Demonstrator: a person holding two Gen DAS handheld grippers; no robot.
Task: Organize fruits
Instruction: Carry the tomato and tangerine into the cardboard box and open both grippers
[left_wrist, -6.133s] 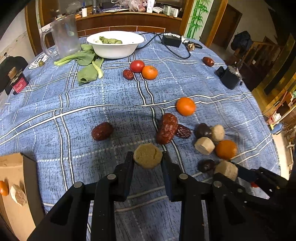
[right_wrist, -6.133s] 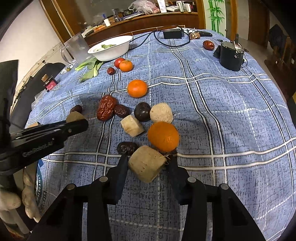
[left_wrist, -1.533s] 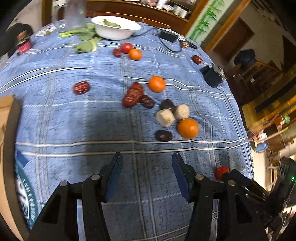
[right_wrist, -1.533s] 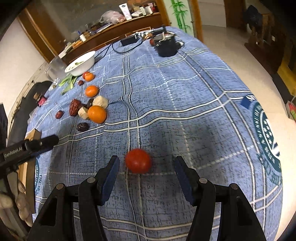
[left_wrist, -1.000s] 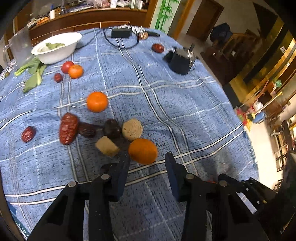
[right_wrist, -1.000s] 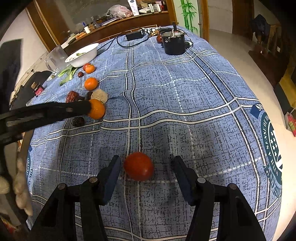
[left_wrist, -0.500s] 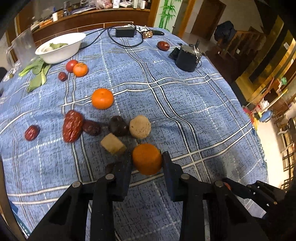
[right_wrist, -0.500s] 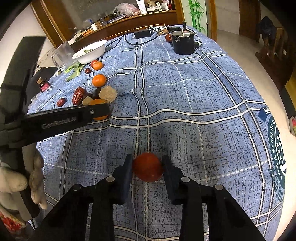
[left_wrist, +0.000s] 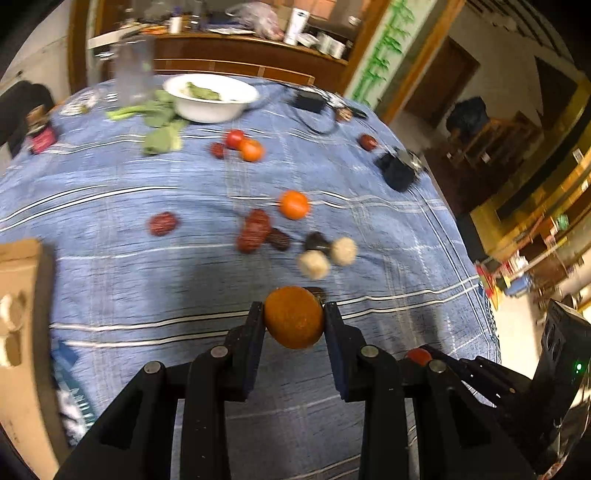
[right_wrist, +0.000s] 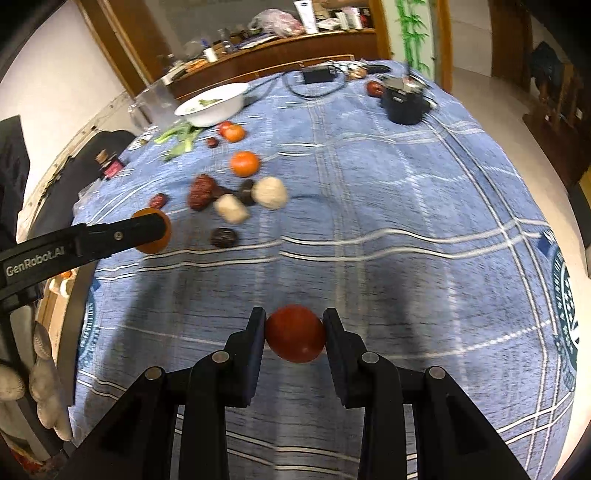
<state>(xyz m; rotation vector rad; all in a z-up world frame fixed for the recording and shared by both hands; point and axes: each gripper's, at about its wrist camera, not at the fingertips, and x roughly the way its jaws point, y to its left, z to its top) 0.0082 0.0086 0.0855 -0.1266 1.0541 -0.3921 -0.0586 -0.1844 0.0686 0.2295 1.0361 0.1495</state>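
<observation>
We have left tongs clamped on an orange, right tongs on a tomato, both lifted off the surface. Carry step; next, probably, the box left of the orange.

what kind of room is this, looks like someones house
Most likely a home dining room. A round table under a blue plaid tablecloth holds a white bowl of greens, a cluttered wooden sideboard stands behind it, and a doorway opens to another room.
</observation>
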